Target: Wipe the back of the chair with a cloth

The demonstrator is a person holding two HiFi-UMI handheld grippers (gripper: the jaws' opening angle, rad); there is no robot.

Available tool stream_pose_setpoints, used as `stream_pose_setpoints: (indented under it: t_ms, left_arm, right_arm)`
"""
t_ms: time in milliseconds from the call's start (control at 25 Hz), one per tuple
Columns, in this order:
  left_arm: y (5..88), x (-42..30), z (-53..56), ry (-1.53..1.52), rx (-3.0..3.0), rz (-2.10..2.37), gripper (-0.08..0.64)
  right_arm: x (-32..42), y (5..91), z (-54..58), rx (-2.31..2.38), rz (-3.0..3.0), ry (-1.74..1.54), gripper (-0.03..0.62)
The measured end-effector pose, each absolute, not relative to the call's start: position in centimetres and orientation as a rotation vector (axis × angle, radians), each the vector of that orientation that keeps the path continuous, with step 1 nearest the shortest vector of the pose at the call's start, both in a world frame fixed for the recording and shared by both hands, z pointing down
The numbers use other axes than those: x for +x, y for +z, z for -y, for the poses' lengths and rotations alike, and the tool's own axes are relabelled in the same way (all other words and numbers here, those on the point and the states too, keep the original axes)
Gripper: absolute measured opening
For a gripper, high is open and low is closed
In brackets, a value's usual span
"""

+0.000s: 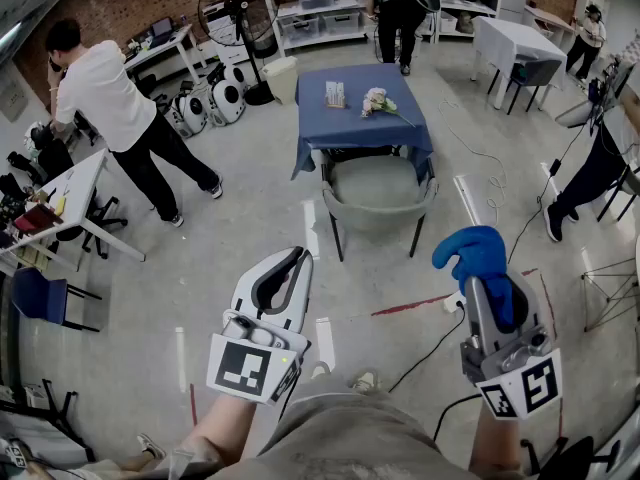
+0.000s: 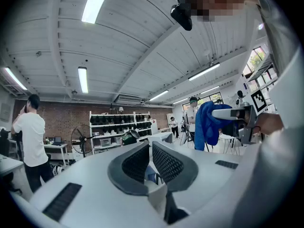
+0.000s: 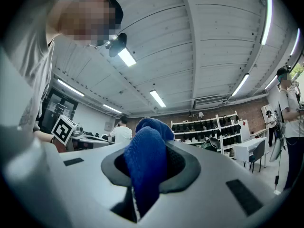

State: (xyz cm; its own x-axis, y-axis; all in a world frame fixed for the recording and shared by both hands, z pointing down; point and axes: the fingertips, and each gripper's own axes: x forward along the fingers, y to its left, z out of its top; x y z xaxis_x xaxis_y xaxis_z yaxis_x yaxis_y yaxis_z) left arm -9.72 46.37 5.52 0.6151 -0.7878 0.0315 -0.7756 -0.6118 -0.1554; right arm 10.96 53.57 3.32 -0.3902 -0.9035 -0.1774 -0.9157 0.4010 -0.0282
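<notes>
Left gripper (image 1: 298,260), lower center of head view: 2 jaws pressed together, nothing between them. Right gripper (image 1: 492,293), lower right: jaws pinching blue cloth (image 1: 474,254), which bunches up above the tips. Grey chair (image 1: 378,206) at frame center, its back toward the camera, pushed against blue-covered table (image 1: 360,118). Both grippers well apart from chair.

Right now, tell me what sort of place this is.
Probably a workshop or lab: storage shelves with bins along the back wall, a standing fan, and a worktable cluttered with equipment.
</notes>
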Motion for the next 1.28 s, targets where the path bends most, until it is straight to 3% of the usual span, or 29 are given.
stream_pose_setpoints:
  t_ms: [560,640,760,1280]
  left_arm:
    - [5.9,-9.9,-46.5,-0.119,-2.745,-1.387,0.04]
    - [6.0,-9.7,-46.1,-0.09,-2.779,-1.393,0.151]
    - [5.9,-9.6,-45.6,-0.066,-2.788,-1.416,0.216]
    - [9.3,-10.7,-39.4,-0.092,-2.778,-1.447,0.222]
  right_arm:
    - [11.5,4.1,-53.5,-1.597,-2.503,0.029,0.104]
    - [11.5,4.3,-53.2,-1.589,-2.52,0.023,0.104]
    - [11.6,4.6,-52.7,-1.577,-2.542,0.015,0.104]
    - [11.1,8.2,-46.9,-1.606,-2.581,-0.012,0.104]
